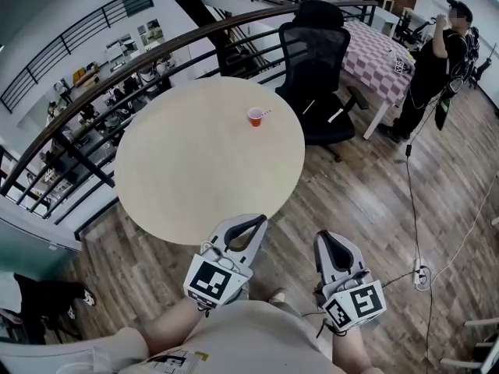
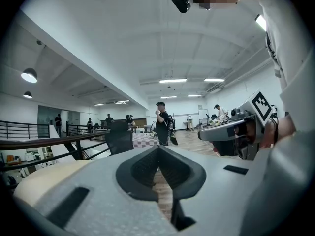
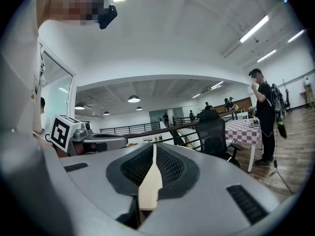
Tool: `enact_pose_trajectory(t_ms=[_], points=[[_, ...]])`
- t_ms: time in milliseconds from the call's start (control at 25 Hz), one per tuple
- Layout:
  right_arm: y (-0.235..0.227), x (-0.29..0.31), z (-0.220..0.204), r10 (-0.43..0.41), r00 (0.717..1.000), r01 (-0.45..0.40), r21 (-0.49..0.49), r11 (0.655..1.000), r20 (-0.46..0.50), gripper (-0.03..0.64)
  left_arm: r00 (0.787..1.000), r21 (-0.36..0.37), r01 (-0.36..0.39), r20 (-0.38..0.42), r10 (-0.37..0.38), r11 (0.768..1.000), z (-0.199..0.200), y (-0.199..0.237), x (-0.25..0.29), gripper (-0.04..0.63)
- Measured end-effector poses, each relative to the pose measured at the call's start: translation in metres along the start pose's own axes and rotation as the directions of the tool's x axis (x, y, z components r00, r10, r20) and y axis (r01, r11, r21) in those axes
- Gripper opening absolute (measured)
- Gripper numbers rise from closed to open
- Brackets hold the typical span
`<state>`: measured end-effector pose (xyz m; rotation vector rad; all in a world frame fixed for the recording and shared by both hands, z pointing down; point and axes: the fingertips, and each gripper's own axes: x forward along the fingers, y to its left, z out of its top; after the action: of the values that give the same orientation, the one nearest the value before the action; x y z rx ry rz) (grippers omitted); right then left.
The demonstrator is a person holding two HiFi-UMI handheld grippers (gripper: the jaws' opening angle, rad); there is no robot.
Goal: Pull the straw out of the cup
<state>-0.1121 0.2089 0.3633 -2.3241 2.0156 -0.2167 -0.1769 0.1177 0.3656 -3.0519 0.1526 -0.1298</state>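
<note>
— How are the two held?
— Level, side by side, pointing ahead. The left gripper has its jaws closed tip to tip, nothing between its fingers.
— And the right gripper?
— Same, jaws pressed together, empty

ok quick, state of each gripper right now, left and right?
Left gripper: closed, nothing between its jaws.
Right gripper: closed, nothing between its jaws.

Probably an open-plan office mezzanine, black railing, office chair, round table, ceiling strip lights.
</note>
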Motion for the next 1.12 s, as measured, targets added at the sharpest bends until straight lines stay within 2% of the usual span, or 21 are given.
enact_pose_trajectory(t_ms=[120,360,640,880,1000,1120], points=[[-0.001,-0.003,0.0,0.017,1.0,-0.017,0.006,1.0,0.002,0.032,1.0,0.035,-0.002,-0.013,0.002,0.999,-0.004,-0.004,0.002,0.013],[-0.012,-0.017,-0.002,0.046,0.999,-0.046,-0.017,0.999,0.004,0.032,0.999,0.038,-0.031,-0.021,0.032,0.999,-0.008,-0.019,0.011,0.014],[-0.032,-0.045,0.001,0.031,0.999,-0.03,-0.02,0.999,0.019,0.032,0.998,0.044,-0.059,-0.005,0.059,0.997,0.0,-0.036,0.017,0.013],[-0.048,-0.058,0.003,0.014,1.0,-0.013,-0.027,1.0,0.023,0.032,0.998,0.023,-0.06,-0.014,0.06,0.998,0.0,-0.045,0.03,0.013],[-0.058,-0.052,0.002,0.015,1.0,-0.014,-0.04,0.999,0.019,0.032,0.998,0.032,-0.061,-0.001,0.061,0.998,-0.001,-0.04,0.043,0.014],[-0.069,-0.04,0.002,0.02,1.0,-0.019,-0.052,0.998,0.016,0.033,0.998,0.002,-0.065,0.004,0.065,0.998,-0.003,-0.034,0.06,0.014]])
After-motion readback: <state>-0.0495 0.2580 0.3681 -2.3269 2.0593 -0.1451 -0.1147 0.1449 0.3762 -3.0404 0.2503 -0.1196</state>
